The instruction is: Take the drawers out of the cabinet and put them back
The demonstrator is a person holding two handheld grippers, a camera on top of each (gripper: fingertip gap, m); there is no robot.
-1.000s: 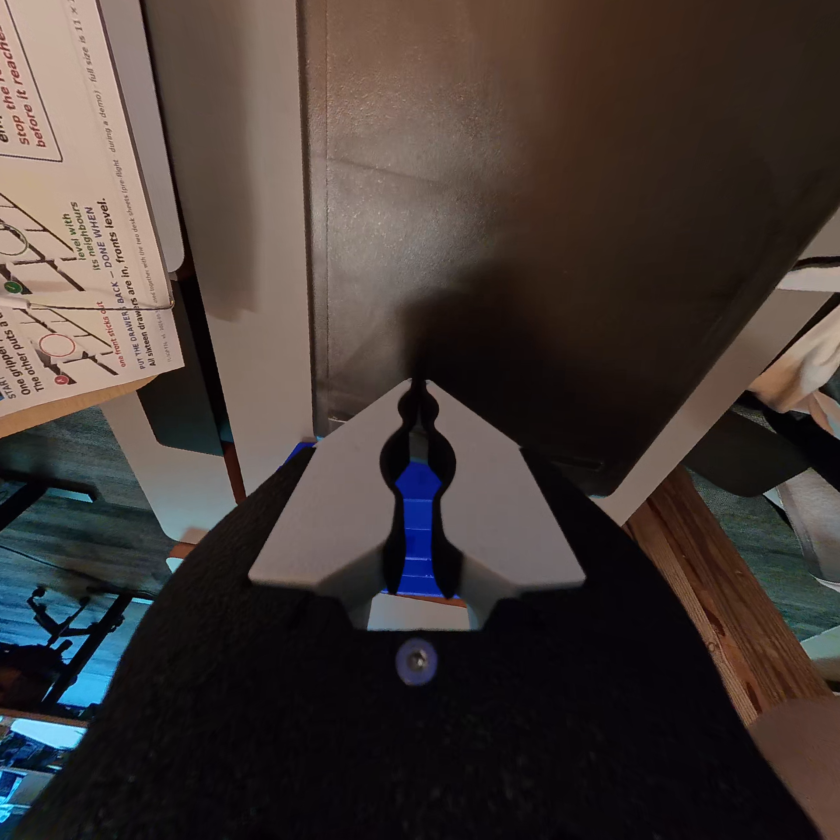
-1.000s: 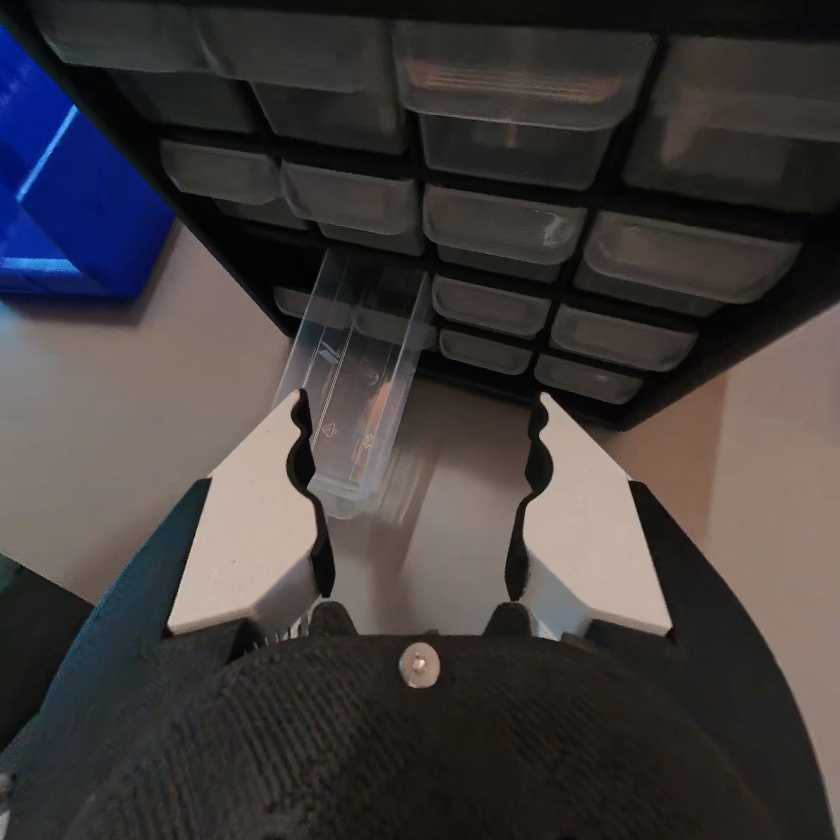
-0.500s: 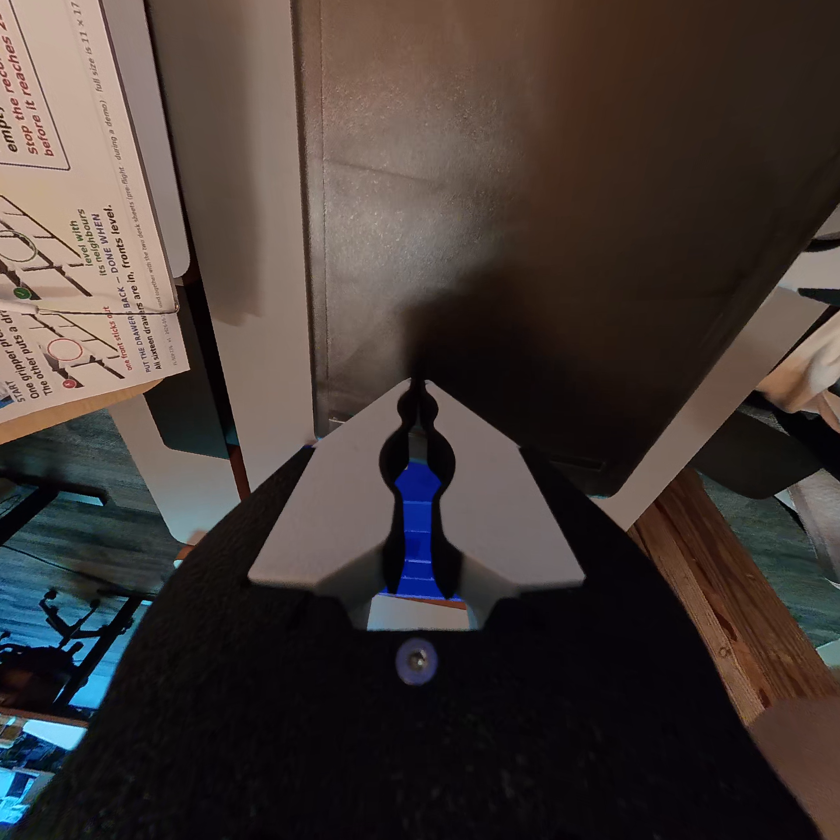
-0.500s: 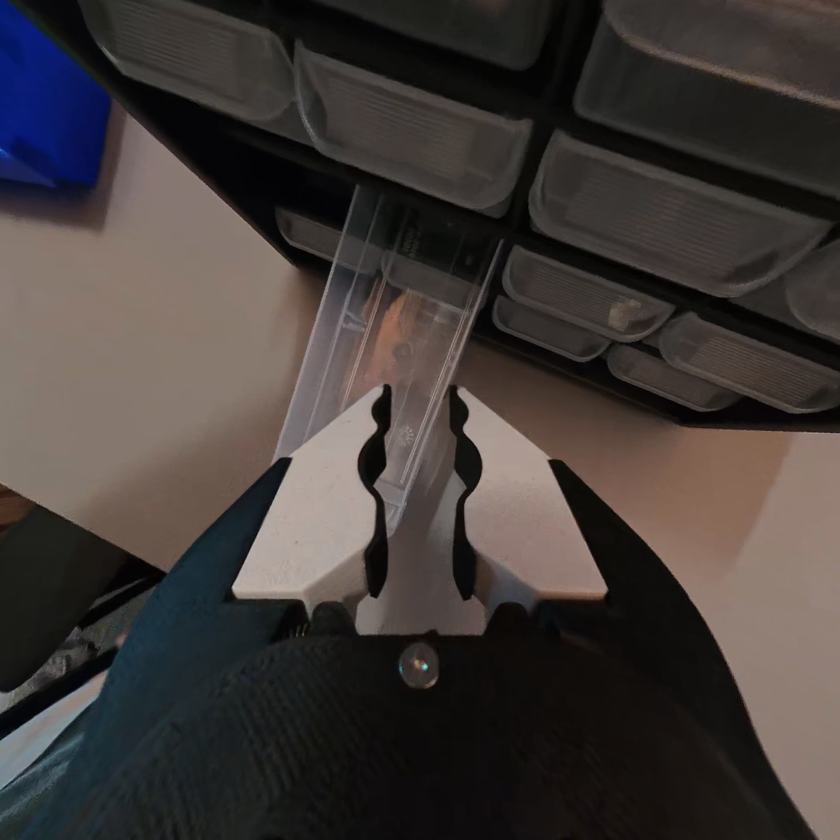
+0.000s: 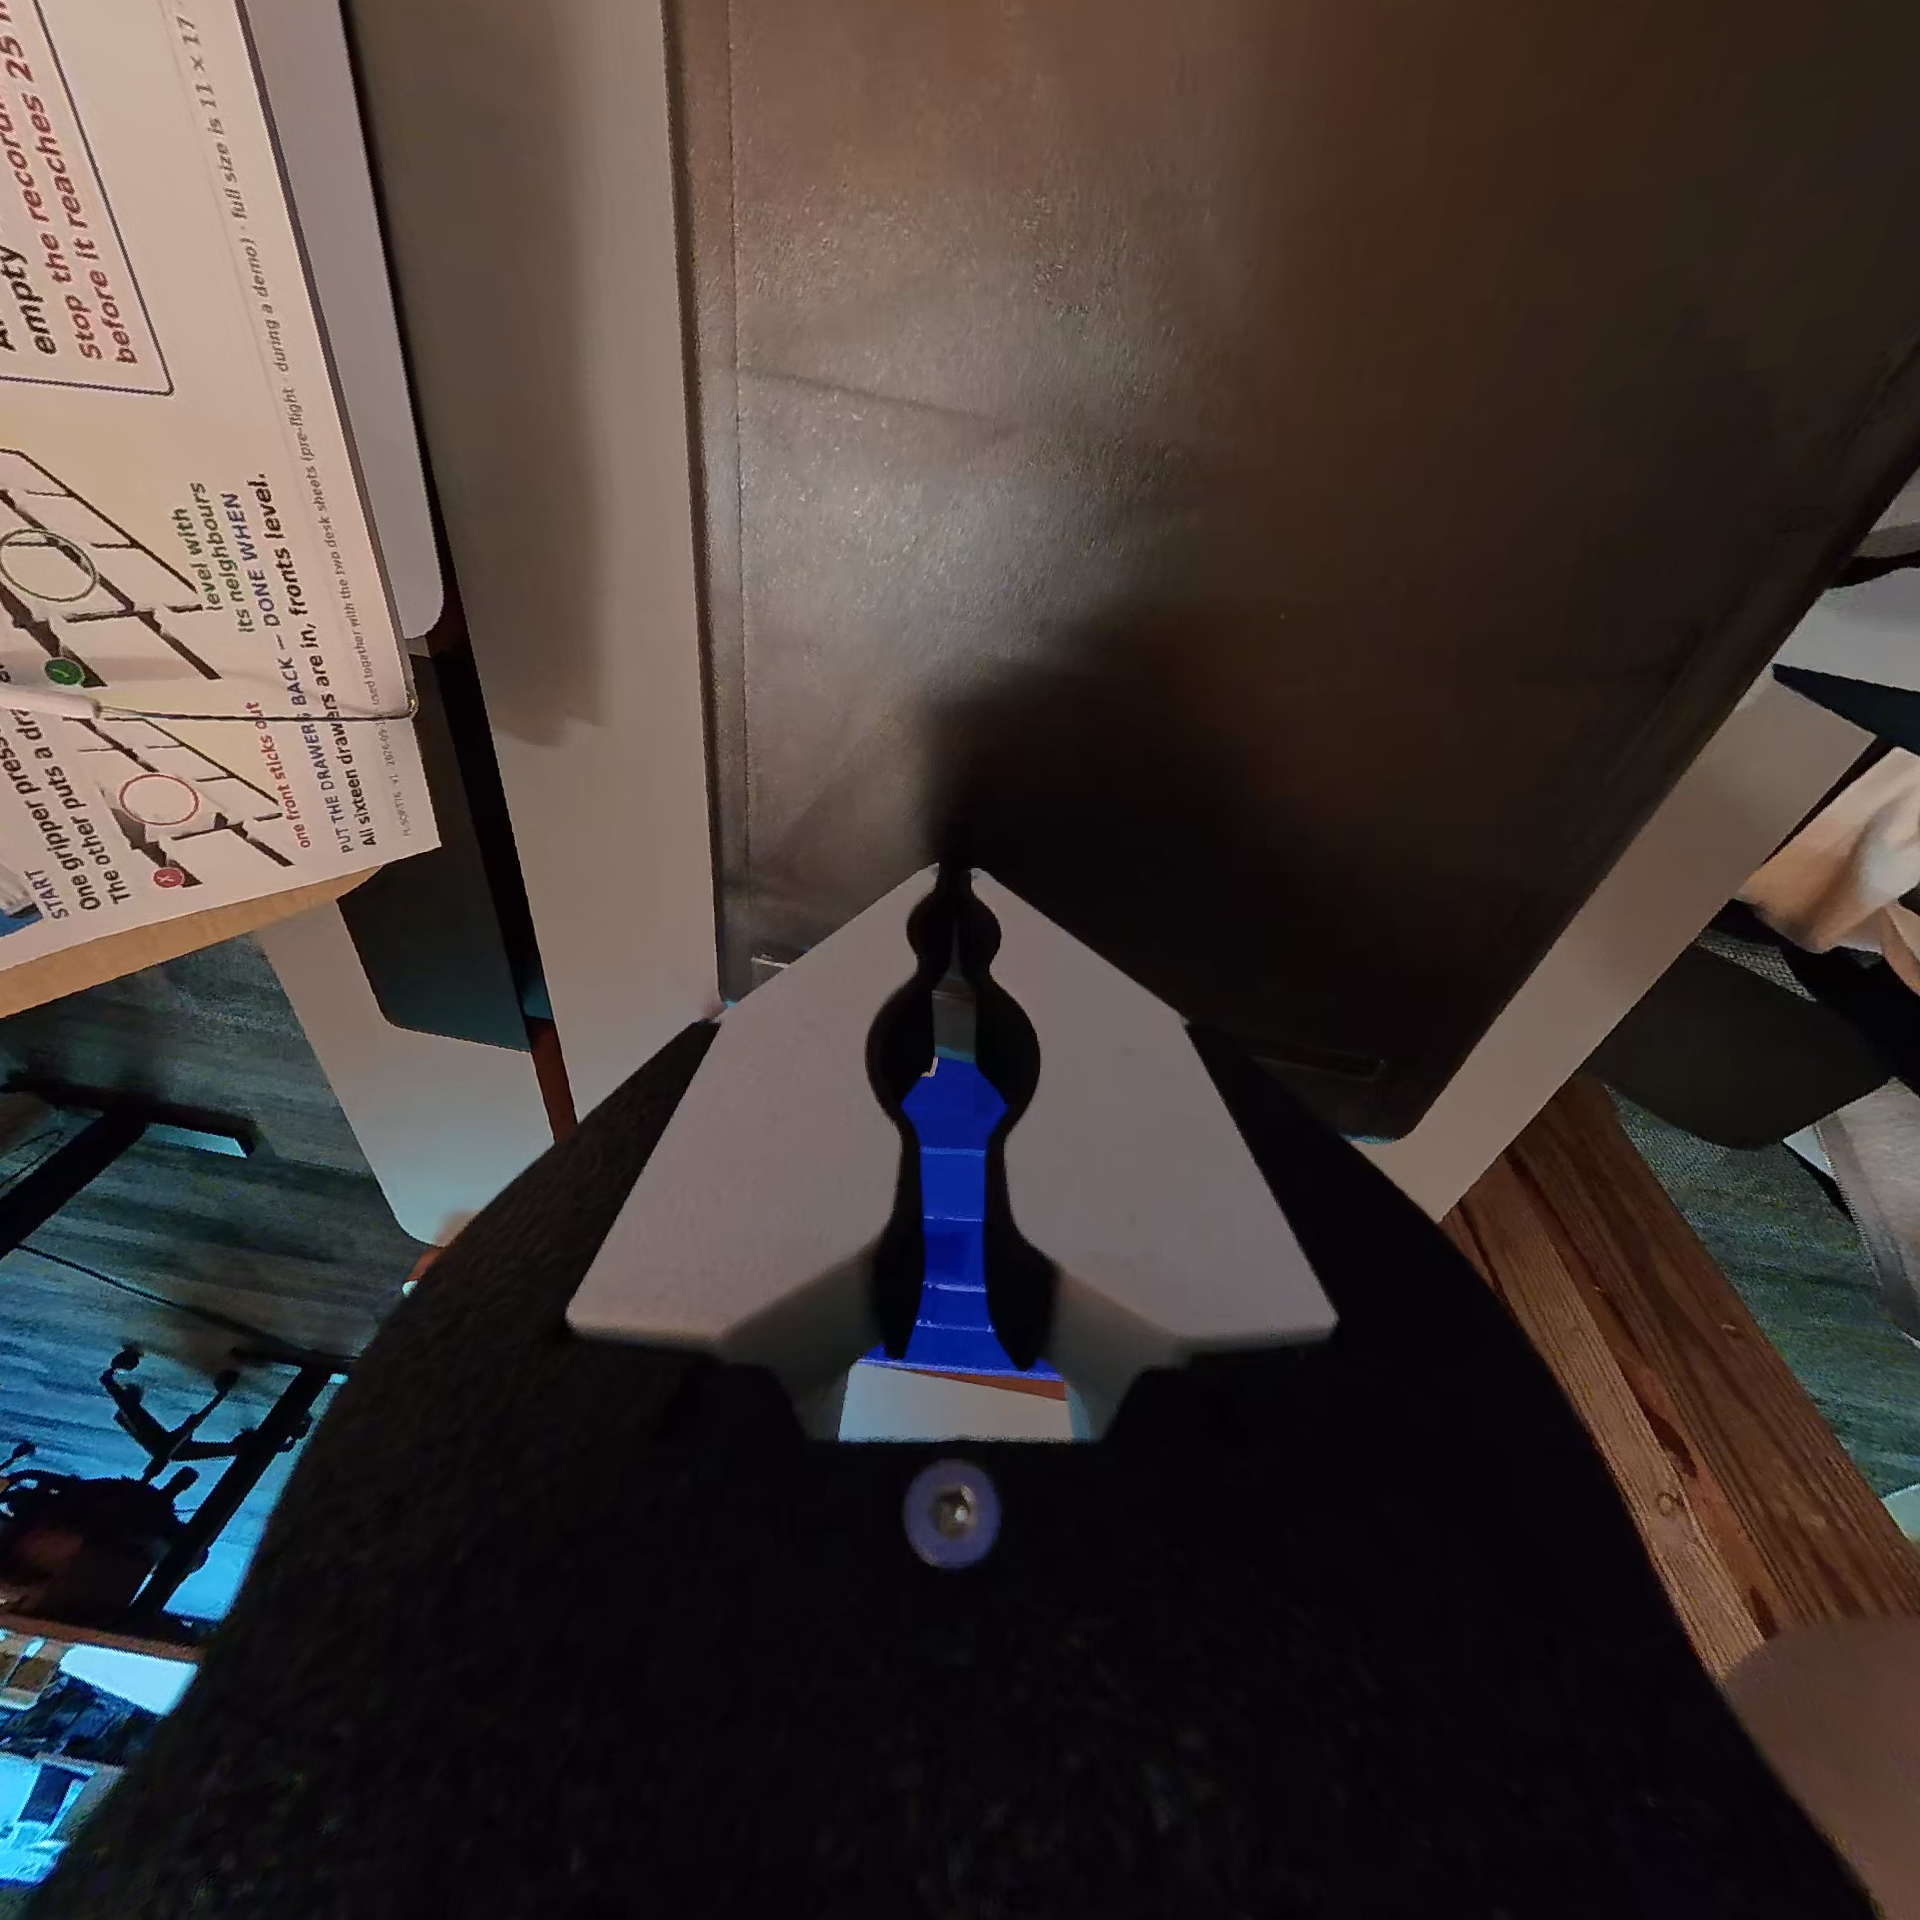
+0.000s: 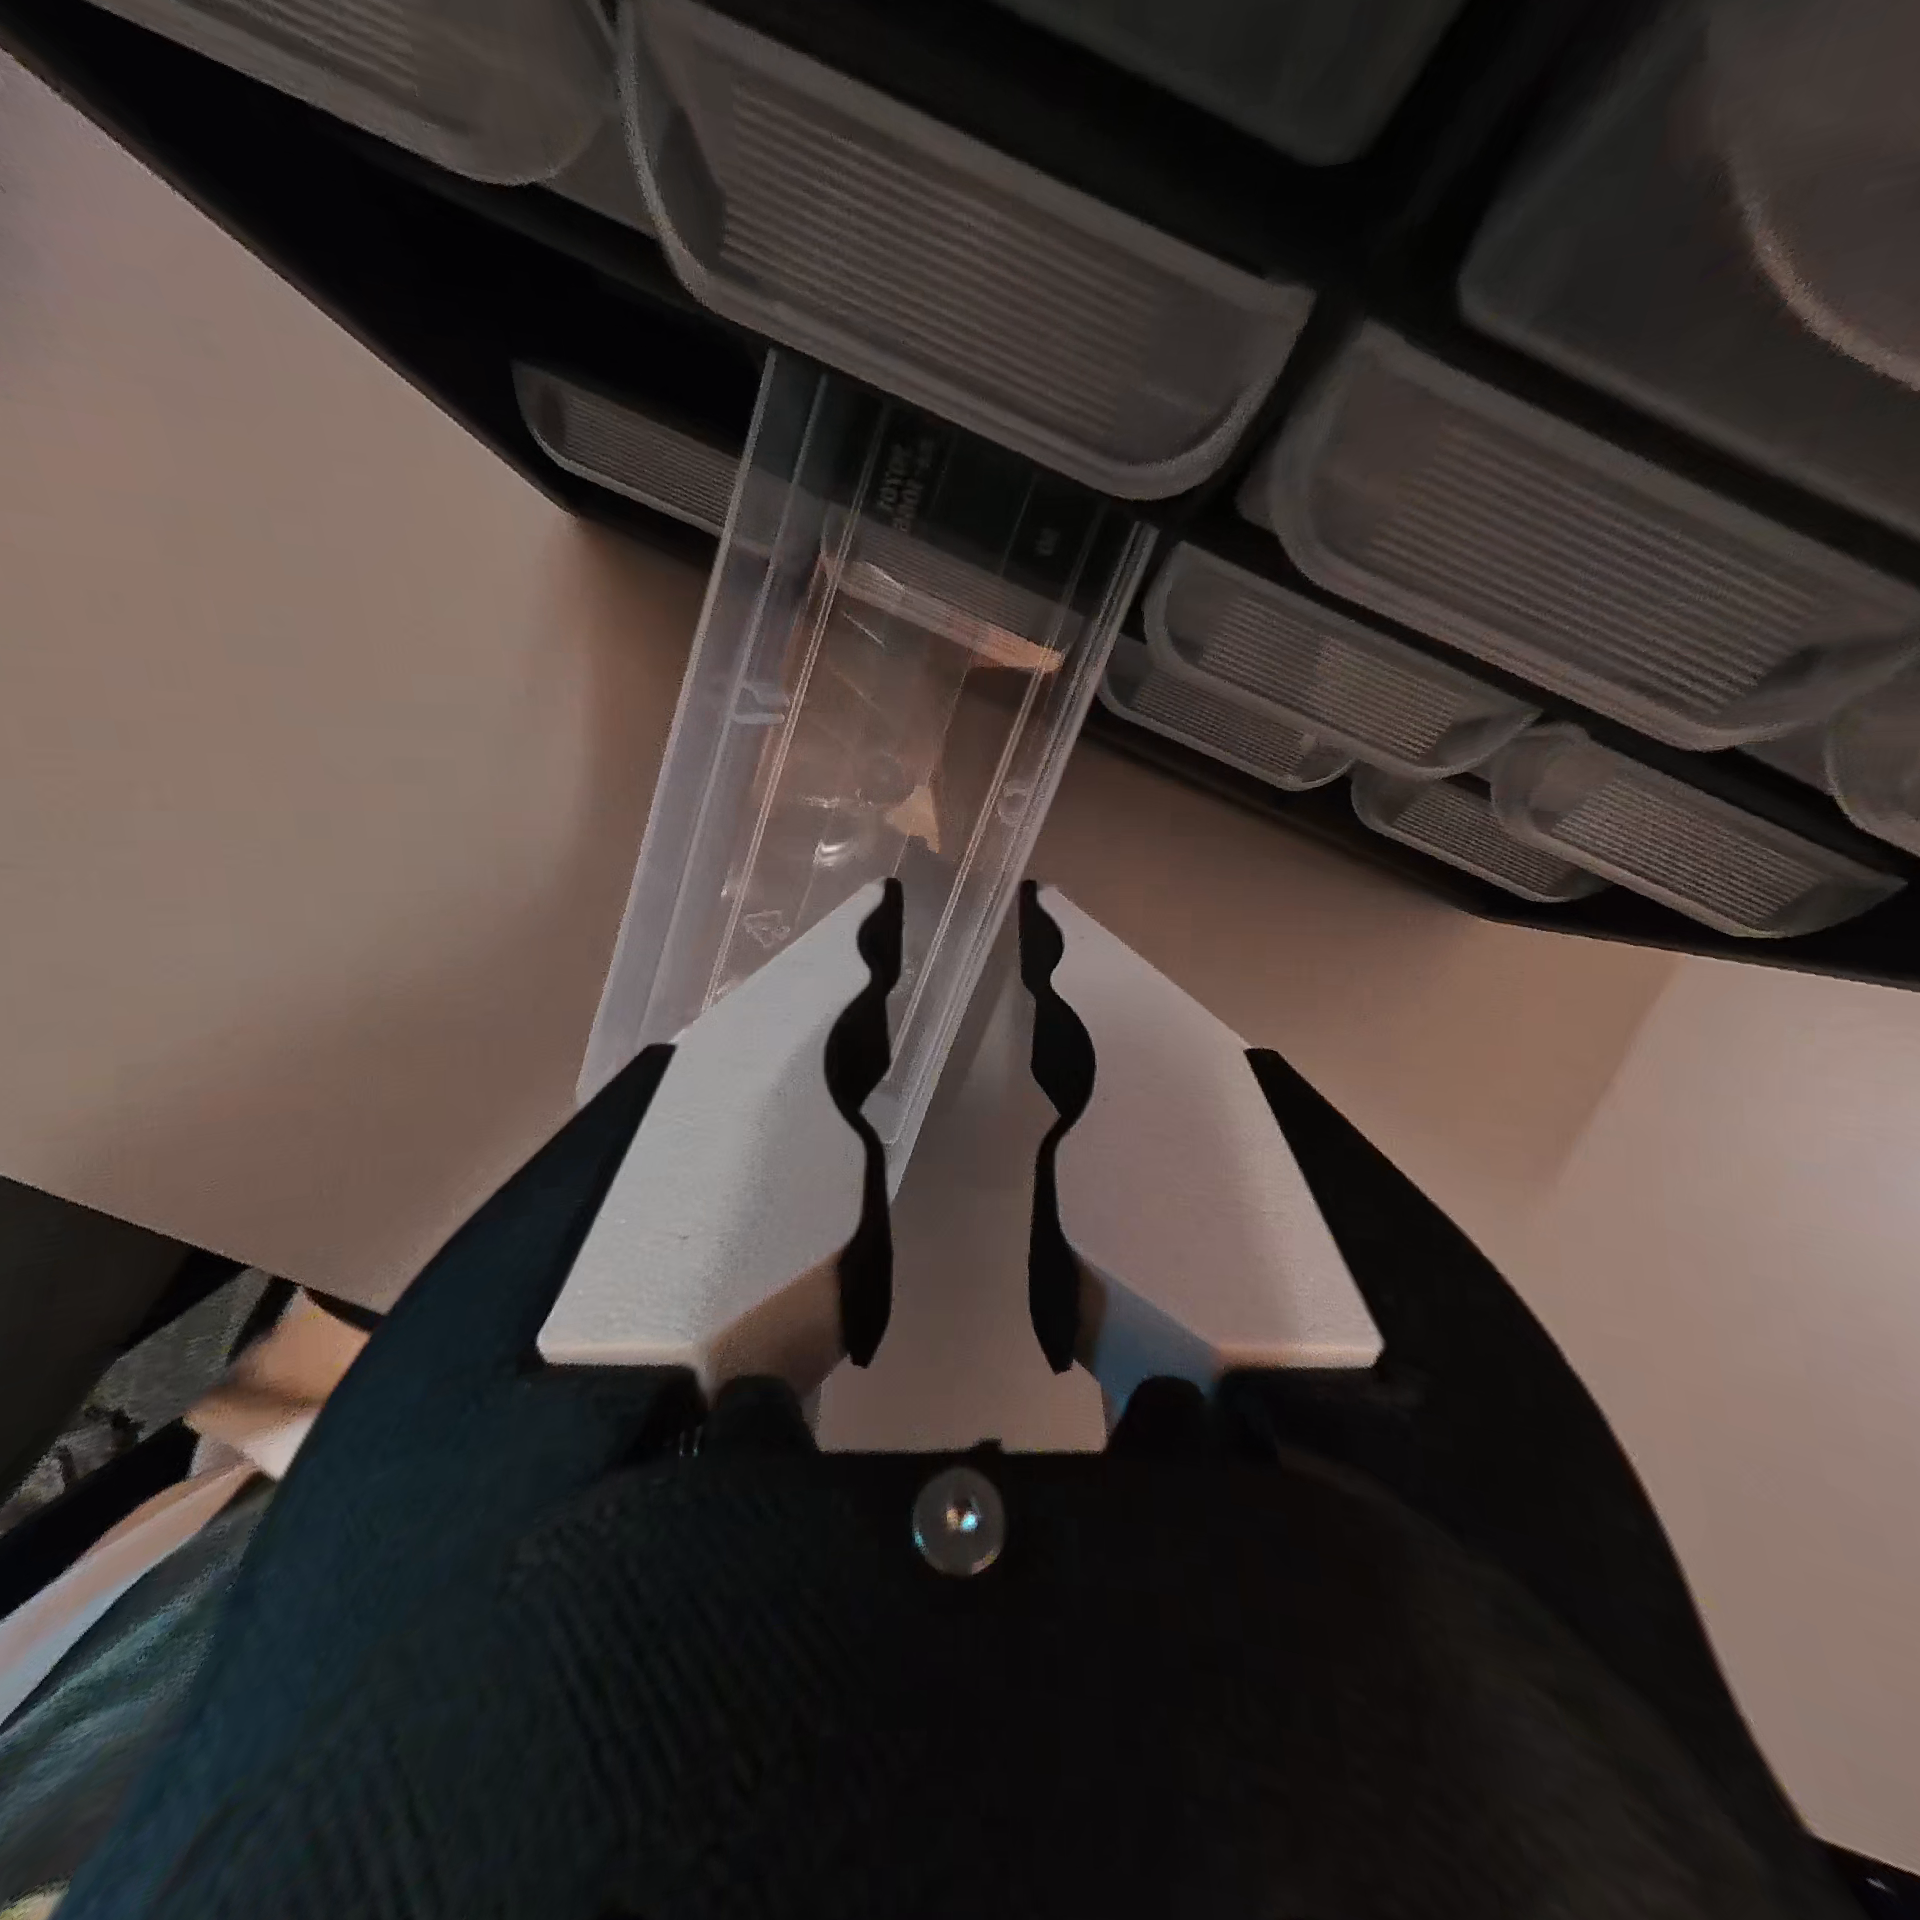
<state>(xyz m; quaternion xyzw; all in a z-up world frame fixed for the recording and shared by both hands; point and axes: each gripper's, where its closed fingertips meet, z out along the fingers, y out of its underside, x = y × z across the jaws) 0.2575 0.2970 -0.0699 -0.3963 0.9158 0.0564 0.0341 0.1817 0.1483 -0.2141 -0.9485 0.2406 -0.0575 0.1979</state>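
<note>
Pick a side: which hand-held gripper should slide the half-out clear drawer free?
Right. The right hand-held gripper already has its fingers around the front end of the clear drawer, which sticks out of the cabinet. The left hand-held gripper is shut, its tips against the cabinet's dark top panel, likely steadying it.

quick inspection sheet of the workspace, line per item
surface: pale tabletop, wooden edge under it
job's things: black cabinet of clear drawers; one clear drawer pulled far out, front end between the right tool's fingers
clutter: printed instruction sheet; blue part seen through the left tool's gap
grippers: left tool shut, tips against the cabinet's dark side; right tool narrowly open around the drawer
cables: nothing seen
surroundings: grey floor, dark stands
</note>
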